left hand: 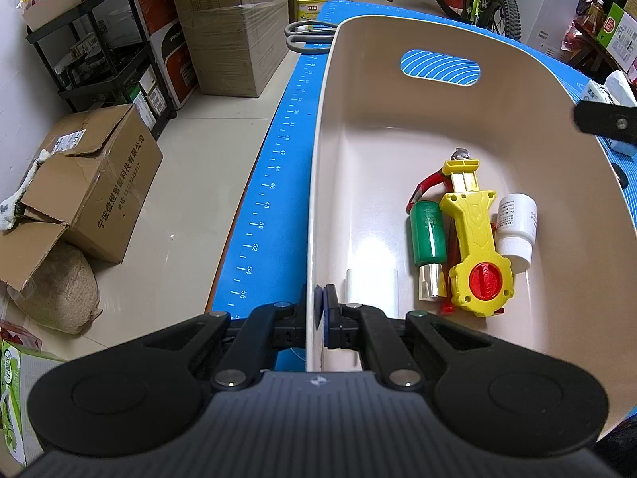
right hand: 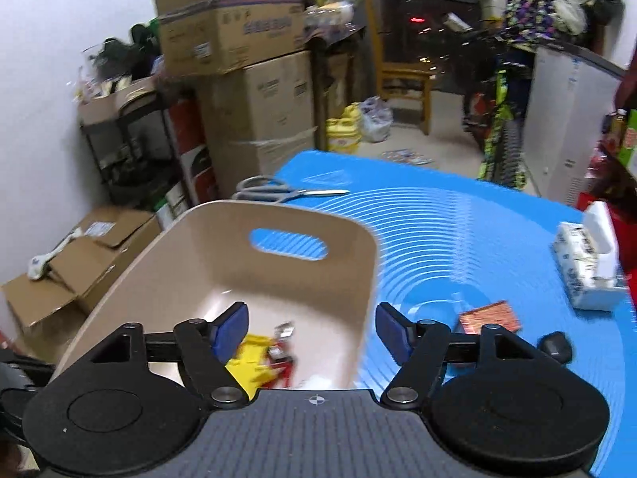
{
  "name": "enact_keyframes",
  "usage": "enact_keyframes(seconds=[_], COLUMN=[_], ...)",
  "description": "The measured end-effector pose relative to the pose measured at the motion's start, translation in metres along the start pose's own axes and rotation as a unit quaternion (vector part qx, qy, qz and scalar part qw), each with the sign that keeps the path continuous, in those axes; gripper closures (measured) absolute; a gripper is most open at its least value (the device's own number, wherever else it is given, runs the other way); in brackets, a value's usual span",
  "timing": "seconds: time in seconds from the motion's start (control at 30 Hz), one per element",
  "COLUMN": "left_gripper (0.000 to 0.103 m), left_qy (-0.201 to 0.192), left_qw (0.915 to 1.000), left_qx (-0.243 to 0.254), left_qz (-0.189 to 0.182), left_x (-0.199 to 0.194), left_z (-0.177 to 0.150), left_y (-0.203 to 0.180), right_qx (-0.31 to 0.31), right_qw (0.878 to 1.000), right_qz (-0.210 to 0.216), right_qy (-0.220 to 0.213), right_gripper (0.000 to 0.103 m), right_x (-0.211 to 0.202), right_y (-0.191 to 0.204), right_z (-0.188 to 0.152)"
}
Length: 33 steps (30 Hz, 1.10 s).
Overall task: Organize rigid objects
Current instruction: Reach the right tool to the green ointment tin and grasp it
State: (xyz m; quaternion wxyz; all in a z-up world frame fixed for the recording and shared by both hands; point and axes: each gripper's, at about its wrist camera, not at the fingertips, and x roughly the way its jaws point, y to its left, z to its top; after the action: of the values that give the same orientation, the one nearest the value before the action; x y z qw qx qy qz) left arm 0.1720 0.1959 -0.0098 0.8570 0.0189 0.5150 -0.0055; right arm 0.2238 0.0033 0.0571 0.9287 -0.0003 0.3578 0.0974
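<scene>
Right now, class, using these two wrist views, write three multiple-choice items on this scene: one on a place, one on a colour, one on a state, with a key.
1. Where do the scissors lie?
A. in the bin
B. on the blue mat, beyond the bin
C. on the floor

2. The bottle beside the yellow toy with a silver cap is:
A. green
B. red
C. black

3. The left gripper is:
A. wide open
B. shut on the bin wall
C. holding scissors

Key: B, they rest on the mat past the rim; A, the green bottle; B, pads pinch the wall.
</scene>
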Motion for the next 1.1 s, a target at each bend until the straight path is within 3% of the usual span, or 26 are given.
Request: enact_keyframes(seconds=[0.3,0.47,0.87,1.1], left_gripper=[0.096,0.096,0.096,0.096], left_qy=[0.001,0.001,0.002,0.001], left_qw=[1.0,1.0,1.0,1.0], left_qx=[-0.003,-0.004,-0.004,-0.003], left_qz=[-0.001,0.001,0.004,0.004], left_x=[0.0,0.0,-0.001,-0.001], left_z=[0.0,0.0,0.0,0.0], left_y=[0.001,0.001,0.0,0.001], right_qx=[0.035,0.053,0.085,0.137], right_qw=[0.995,0.989,0.979,0.97], right_qz=[-0.09,-0.133,-0.169,-0.173], right_qy=[-0.004,0.023,0.076,0.107], right_gripper=[0.013,0.011,0.011,0.011], right_x=[0.005,0.021,0.051,0.064], right_y=[-0.068,-0.101,-0.138,-0.158], right_z=[-0.02,-0.04,-0.073,-0.089])
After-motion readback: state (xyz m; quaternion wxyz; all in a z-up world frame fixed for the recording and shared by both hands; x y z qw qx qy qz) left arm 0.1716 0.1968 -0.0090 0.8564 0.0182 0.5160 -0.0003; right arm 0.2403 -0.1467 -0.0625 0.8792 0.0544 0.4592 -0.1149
